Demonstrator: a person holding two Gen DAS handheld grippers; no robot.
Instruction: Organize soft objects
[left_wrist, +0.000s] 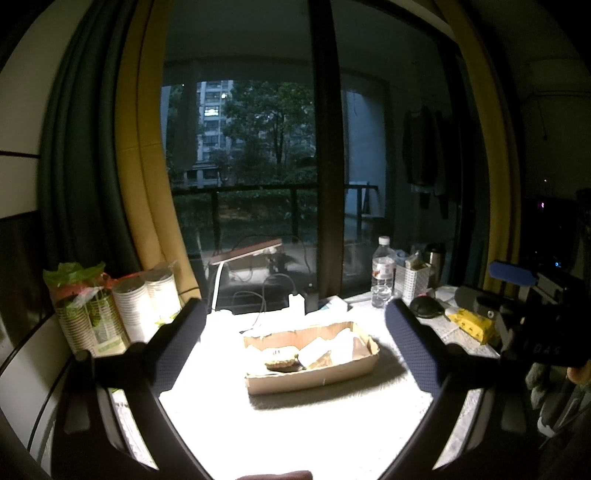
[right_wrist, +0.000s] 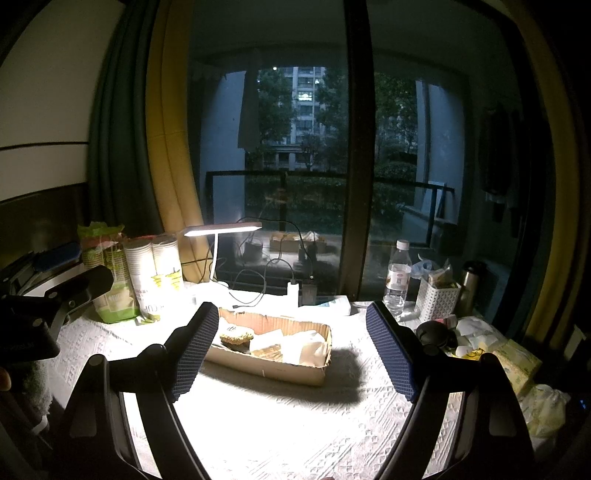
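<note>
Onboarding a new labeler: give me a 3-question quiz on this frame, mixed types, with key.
1. True or false: the left gripper is shut on a sponge.
2. Multiple choice: the cardboard tray holds A) soft items, B) paper cups, C) nothing.
3. Fill in: right of the tray, near the window, stands a clear water ____.

Key:
1. False: both it and the right gripper are open and hold nothing.
2. A
3. bottle

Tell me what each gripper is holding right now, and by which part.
Nothing is held. The left gripper and right gripper are both open above the table, with the cardboard tray untouched ahead of them.
</note>
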